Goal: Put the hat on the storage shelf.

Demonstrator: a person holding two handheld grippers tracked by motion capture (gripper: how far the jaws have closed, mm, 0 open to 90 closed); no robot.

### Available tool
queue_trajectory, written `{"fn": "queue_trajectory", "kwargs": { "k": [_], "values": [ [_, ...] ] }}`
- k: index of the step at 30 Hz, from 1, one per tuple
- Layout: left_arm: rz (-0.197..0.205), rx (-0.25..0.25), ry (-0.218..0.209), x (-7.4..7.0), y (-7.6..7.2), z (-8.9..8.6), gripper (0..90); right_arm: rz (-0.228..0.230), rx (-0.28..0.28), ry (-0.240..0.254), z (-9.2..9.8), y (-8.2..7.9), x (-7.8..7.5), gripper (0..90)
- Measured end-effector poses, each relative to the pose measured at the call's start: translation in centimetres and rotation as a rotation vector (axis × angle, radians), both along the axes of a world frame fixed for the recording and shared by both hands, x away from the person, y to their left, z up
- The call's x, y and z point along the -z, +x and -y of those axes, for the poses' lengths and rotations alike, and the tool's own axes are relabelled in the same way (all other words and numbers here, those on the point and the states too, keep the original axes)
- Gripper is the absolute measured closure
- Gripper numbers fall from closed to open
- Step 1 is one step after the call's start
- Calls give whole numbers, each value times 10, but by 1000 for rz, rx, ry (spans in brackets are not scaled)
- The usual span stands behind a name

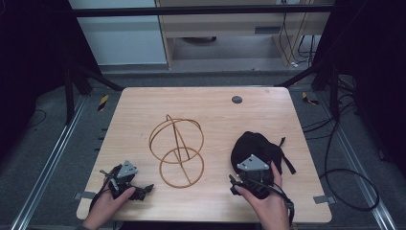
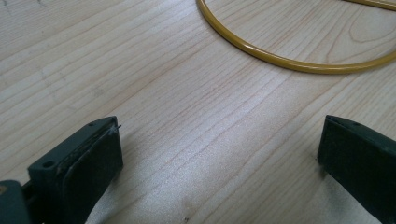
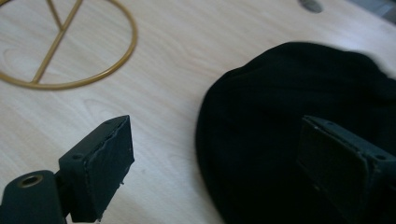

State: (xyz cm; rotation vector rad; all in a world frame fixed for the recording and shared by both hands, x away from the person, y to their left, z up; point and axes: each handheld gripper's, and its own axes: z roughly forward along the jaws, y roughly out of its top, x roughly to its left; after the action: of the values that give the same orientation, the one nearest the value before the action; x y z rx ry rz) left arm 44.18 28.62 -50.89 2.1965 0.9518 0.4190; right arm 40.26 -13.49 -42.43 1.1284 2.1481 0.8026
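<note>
At the near edge of the light wooden tabletop [image 1: 215, 103], the left claw [image 1: 140, 190] is held low by the person's left hand [image 1: 107, 203], close to the near left corner. Its jaws are seen spread wide apart in the left gripper view, with nothing but bare wood grain between them, and a curved stretch of the gold wire stand [image 2: 280, 58] is seen lying just beyond them. At the near right, the right claw [image 1: 249, 179] is gripped by the right hand [image 1: 265, 203], with a grey three-cornered plate on top of it. Its jaws are likewise held apart: in the right gripper view one jaw is placed over bare wood and the other over the black cap [image 3: 299, 126], whose near edge is straddled but not clamped. The cap is found on the right half of the tabletop, directly ahead of the right claw, with a strap trailing off to its right. Farther in, near the middle, the gold wire stand is set, built of two rings joined by straight rods. At the far edge, a small round grey grommet [image 1: 236, 99] is set into the wood.
</note>
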Motion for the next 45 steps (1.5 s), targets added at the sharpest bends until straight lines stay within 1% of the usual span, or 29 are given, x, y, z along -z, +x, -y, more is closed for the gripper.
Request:
{"fn": "queue_trajectory", "kwargs": {
  "k": [2,4,5,7,8,9,11,14,15,17,19,20,21,23,25,26,27,29,30,31,32,33,35,39,41,44,45],
  "values": [
    [1,1,2,0,0,0,0,3,5,-6,3,1,-9,105],
    [1,1,2,0,0,0,0,1,1,-31,5,3,-19,98],
    [1,1,2,0,0,0,0,1,1,-31,5,3,-19,98],
    [1,1,1,0,0,0,0,-31,-5,-58,8,9,-30,92],
    [1,2,2,0,0,0,0,-42,-10,-67,9,11,-32,90],
    [1,2,2,0,0,0,0,-67,-13,-84,10,14,-34,87],
    [1,2,2,0,0,0,0,-92,-13,-100,13,19,-37,90],
    [1,1,2,0,0,0,0,-148,-33,-115,20,28,-41,94],
    [1,1,2,0,0,0,0,-174,-32,-130,22,32,-42,103],
    [1,2,2,0,0,0,0,-182,-29,-149,25,37,-45,110],
    [1,2,2,0,0,0,0,-187,-37,-156,27,40,-47,109],
    [1,2,2,0,0,0,0,-210,-52,-168,30,47,-52,98],
    [1,2,2,0,0,0,0,-210,-52,-168,30,47,-52,98],
    [1,2,2,0,0,0,0,-232,-62,-180,36,56,-59,95],
    [1,2,2,0,0,0,0,-231,-60,-198,39,61,-64,123],
    [1,2,2,0,0,0,0,-238,-57,-195,41,64,-66,139],
    [1,2,2,0,0,0,0,-245,-64,-198,45,70,-69,180],
    [1,2,2,0,0,0,0,-248,-77,-201,47,74,-70,239],
    [1,2,2,0,0,0,0,-248,-77,-201,47,74,-70,239],
    [1,2,2,0,0,0,0,-261,-87,-201,48,77,-69,241],
    [1,2,2,0,0,0,0,-284,-99,-201,48,81,-67,265],
    [1,2,2,0,0,0,0,-301,-106,-203,47,83,-65,270],
    [1,2,2,0,0,0,0,-326,-98,-212,46,88,-61,290],
    [1,2,1,0,0,0,0,-343,-92,-214,45,96,-58,298],
    [1,2,2,0,0,0,0,-370,-80,-203,47,105,-55,301],
    [1,2,2,0,0,0,0,-382,-74,-194,48,109,-54,307],
    [1,2,2,0,0,0,0,-408,-67,-179,49,114,-52,308]
  ]
}}
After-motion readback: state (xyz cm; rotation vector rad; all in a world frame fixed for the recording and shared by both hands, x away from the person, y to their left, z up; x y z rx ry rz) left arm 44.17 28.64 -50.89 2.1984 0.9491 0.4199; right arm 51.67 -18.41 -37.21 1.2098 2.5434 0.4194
